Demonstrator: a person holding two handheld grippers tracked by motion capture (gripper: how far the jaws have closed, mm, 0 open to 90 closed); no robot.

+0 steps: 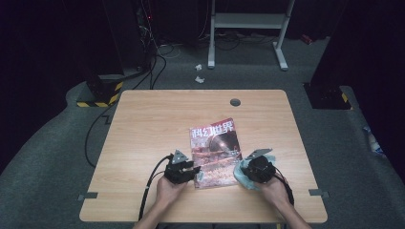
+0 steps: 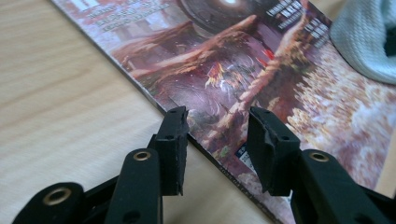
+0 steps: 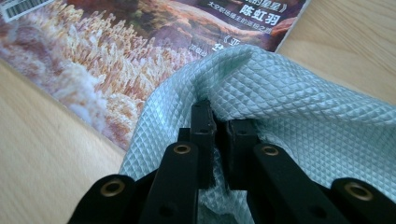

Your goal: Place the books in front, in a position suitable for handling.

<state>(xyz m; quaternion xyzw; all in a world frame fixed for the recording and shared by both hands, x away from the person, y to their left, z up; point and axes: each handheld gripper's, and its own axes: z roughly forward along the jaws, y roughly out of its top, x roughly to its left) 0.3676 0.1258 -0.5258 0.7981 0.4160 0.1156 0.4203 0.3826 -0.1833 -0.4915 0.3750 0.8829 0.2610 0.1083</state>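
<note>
In the high view, light falls from above on the worktop point(image 1: 143, 124), while the floor point(image 1: 47, 143) around it sinks into near black. Both gripper views are bright and soft: glare sheens the magazine point(image 2: 243, 70) cover, and the black fingers point(image 3: 203, 135) nearest the lens blur slightly.

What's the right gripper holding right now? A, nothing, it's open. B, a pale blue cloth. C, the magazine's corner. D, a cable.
B: in the right gripper view the right gripper has its fingers pinched shut on a fold of the cloth, beside the magazine.
</note>
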